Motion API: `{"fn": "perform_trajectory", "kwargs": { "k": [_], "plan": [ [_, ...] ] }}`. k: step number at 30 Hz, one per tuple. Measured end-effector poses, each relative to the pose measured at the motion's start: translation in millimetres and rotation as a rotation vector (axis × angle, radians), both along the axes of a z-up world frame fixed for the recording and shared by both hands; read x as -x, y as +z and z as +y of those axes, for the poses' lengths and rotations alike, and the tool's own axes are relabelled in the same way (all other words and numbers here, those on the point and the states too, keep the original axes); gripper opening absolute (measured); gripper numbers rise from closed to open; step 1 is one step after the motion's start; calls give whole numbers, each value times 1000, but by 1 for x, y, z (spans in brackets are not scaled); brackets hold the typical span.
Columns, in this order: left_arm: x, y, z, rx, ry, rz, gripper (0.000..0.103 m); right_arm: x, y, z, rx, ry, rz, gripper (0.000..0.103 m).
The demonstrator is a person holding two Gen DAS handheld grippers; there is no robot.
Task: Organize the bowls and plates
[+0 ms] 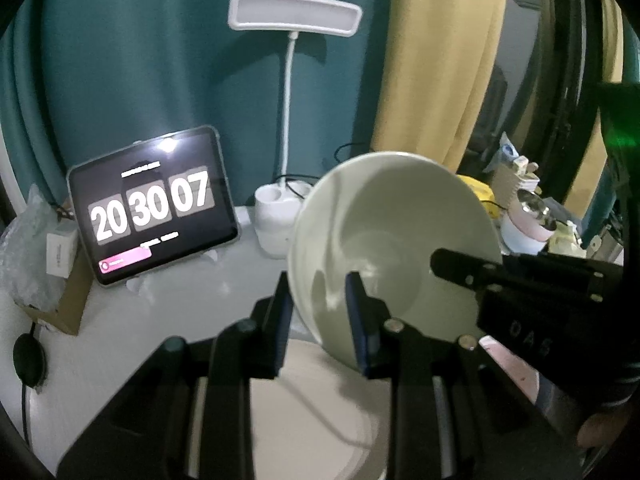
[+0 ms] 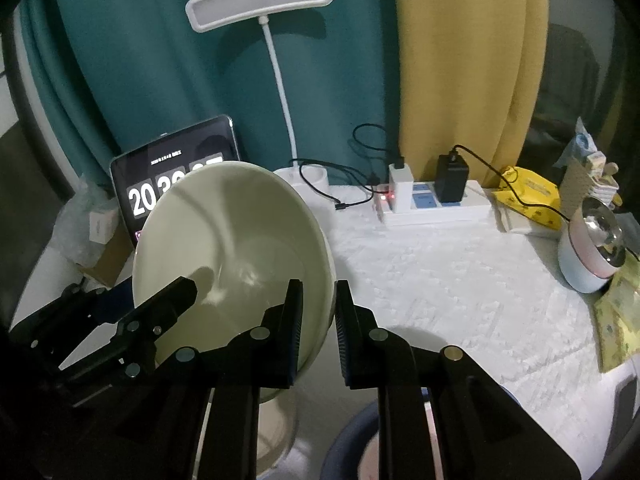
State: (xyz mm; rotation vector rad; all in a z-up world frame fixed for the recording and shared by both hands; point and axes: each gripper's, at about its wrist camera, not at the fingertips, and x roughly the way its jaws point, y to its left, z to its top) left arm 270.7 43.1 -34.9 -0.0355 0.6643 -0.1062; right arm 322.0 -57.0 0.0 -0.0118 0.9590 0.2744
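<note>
Both hand-held grippers, left (image 1: pixel 320 312) and right (image 2: pixel 318 320), are clamping opposite rims of a tilted pale bowl (image 1: pixel 396 240) above the desk (image 2: pixel 440 280).

Pale green bowl (image 2: pixel 240 240), teal curtain (image 2: pixel 160 60), yellow curtain (image 2: pixel 472 72), white lamp (image 2: pixel 260 0), black claws.

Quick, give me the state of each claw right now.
Left claw: closed on the rim of the pale green bowl.
Right claw: closed on the same bowl's opposite rim.
</note>
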Motion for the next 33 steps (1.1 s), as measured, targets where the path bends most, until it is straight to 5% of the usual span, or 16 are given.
{"fn": "perform_trajectory", "kwargs": {
  "k": [33],
  "plan": [
    [41,-6,-107,1,-138,25,27,59,15,-111,-6,-117,-26,17]
  ]
}}
